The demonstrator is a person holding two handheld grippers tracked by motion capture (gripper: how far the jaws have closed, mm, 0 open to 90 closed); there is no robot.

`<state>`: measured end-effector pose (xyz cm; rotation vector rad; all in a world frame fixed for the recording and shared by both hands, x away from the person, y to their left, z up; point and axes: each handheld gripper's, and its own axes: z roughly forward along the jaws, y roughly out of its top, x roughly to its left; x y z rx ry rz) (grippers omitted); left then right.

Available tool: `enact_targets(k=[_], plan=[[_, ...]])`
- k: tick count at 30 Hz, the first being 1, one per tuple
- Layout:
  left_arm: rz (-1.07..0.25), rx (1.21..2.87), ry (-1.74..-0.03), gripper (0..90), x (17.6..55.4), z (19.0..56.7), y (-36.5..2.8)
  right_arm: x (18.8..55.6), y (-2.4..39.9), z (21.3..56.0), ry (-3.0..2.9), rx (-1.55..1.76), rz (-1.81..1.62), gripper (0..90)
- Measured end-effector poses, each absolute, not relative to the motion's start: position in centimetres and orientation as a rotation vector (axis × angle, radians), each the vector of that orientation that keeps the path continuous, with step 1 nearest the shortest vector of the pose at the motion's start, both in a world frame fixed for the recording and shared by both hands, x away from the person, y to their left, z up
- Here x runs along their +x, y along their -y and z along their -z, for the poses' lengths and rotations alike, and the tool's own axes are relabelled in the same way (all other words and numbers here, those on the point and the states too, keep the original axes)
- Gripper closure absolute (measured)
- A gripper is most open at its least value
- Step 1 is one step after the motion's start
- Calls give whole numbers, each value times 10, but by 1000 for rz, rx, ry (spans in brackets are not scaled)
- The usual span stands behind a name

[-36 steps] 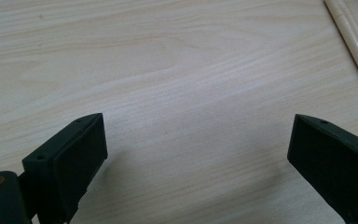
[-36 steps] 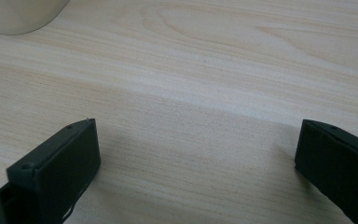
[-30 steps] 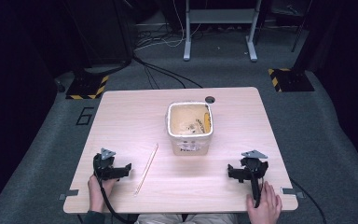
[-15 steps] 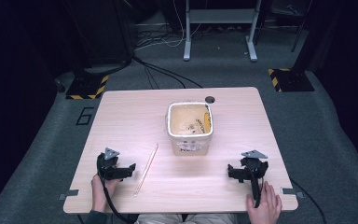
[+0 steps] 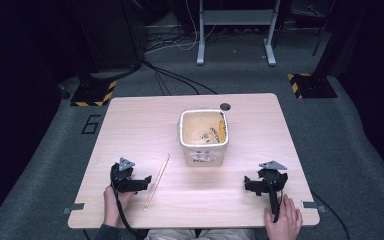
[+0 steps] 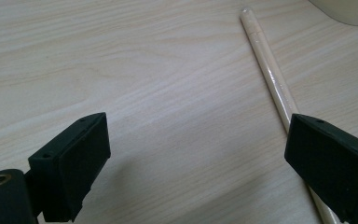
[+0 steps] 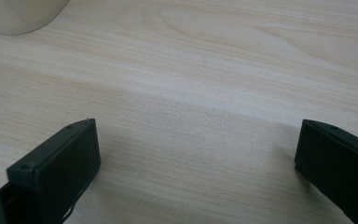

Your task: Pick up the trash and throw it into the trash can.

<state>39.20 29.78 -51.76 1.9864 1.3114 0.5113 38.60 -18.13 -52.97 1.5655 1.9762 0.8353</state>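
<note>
Both grippers rest low on the table (image 5: 130,125), jaws wide apart and holding nothing. From above, the left gripper (image 5: 139,184) sits just beside a stick (image 5: 157,181), the right gripper (image 5: 252,184) well apart from it. A tub (image 5: 204,137) stands mid-table (contents hard to make out). Up close the stick (image 6: 272,79) passes under the left gripper's right jaw; whether they touch is unclear.

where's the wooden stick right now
In the high view the wooden stick lies flat on the table, left of the cream tub, just beside the open left gripper.
</note>
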Motion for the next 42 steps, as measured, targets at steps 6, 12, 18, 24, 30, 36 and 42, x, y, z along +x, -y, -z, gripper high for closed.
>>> enact_targets(k=[6, 12, 18, 24, 30, 36, 42], plan=[[-500, 1998, -1287, 65, 393, 516, -289, 386, 181, 530, -1976, 1565, -835, 0], [-494, 1997, -1273, 66, 393, 514, -286, 386, 181, 530, -1977, 1565, -835, 0], [-494, 2002, -1256, 68, 393, 512, -281, 386, 181, 530, -1976, 1566, -835, 0], [-485, 2001, -1243, 70, 394, 511, -274, 386, 181, 530, -1976, 1565, -835, 0], [-478, 2015, -1230, 79, 395, 512, -267, 386, 181, 530, -1976, 1565, -835, 0], [-470, 2044, -1209, 145, 395, 514, -260, 386, 181, 530, -1980, 1564, -837, 0], [-460, 2087, -1219, 342, 396, 518, -256, 386, 181, 530, -1976, 1565, -835, 0]])
